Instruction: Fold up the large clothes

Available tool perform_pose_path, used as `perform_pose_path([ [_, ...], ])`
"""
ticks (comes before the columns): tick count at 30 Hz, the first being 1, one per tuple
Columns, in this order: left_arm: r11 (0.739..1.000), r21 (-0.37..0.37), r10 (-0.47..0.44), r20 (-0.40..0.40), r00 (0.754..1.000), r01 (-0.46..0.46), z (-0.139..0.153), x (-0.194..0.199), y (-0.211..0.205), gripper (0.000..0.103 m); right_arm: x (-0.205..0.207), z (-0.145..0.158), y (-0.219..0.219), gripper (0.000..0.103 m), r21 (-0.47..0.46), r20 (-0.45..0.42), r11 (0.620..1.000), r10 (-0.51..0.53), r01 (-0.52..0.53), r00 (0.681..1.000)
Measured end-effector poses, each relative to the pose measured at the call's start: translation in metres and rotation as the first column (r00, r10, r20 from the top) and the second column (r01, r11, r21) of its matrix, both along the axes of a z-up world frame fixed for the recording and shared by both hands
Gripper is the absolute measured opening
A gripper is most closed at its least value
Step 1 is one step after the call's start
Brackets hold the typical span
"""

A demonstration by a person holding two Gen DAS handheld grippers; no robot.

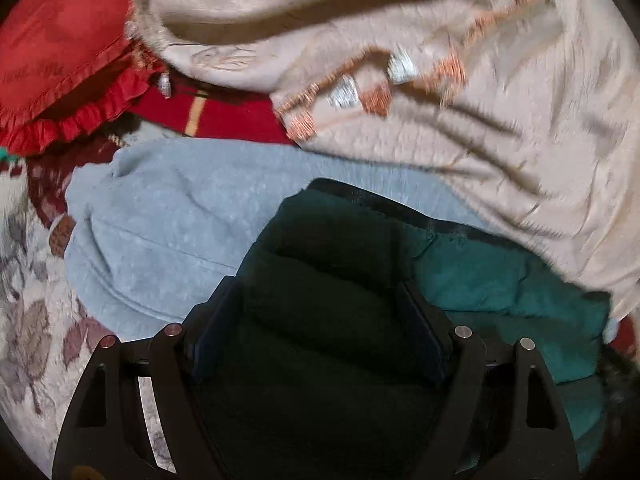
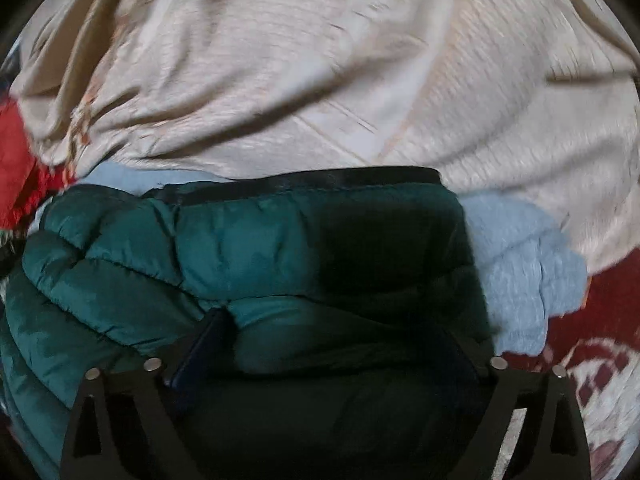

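A dark green quilted puffer jacket [image 1: 500,280] with a black edge band fills the lower part of both views [image 2: 160,248]. My left gripper [image 1: 320,300] has its two fingers spread wide with a thick fold of the jacket bunched between them. My right gripper [image 2: 332,336] likewise holds a bulky fold of the jacket between widely spaced fingers. The fingertips are partly buried in dark fabric. The jacket lies over a light blue garment [image 1: 168,220], which also shows in the right wrist view [image 2: 520,264].
A beige embroidered cloth [image 1: 440,40] with orange and silver trim is heaped behind the jacket and also fills the upper right wrist view [image 2: 320,60]. A red frilled pillow [image 1: 60,60] lies at far left. A floral bedspread [image 1: 28,320] lies underneath.
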State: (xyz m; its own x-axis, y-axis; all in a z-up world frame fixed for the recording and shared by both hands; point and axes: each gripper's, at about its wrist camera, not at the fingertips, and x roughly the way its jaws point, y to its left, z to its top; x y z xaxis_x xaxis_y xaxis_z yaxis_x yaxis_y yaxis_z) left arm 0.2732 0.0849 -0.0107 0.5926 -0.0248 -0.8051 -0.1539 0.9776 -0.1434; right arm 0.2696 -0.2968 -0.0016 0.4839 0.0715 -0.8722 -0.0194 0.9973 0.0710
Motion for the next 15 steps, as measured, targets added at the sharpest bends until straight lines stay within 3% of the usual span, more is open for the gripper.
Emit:
perform_pose_path([
  [4,0.998,0.053,-0.016,0.0,1.0,0.016,-0.012,0.004,-0.009,0.082,0.007,-0.015,-0.019,0.103,0.068,-0.017,0.997,-0.042,0.043,0.999],
  [9,0.999,0.048,-0.008,-0.029,1.0,0.009,-0.017,0.009,-0.007,0.082,0.01,-0.017,-0.015,0.103,0.03,-0.008,0.999,-0.045,0.045,0.999],
  [12,1.0,0.009,0.001,-0.017,1.0,-0.001,-0.003,0.003,0.003,0.082,0.009,-0.005,-0.006,0.103,-0.023,-0.013,0.999,-0.035,0.035,0.999],
  [15,0.995,-0.1,0.029,0.089,0.996,-0.02,0.042,-0.013,0.013,0.082,0.001,0.037,0.01,0.102,-0.072,0.075,0.994,-0.073,0.078,0.994],
])
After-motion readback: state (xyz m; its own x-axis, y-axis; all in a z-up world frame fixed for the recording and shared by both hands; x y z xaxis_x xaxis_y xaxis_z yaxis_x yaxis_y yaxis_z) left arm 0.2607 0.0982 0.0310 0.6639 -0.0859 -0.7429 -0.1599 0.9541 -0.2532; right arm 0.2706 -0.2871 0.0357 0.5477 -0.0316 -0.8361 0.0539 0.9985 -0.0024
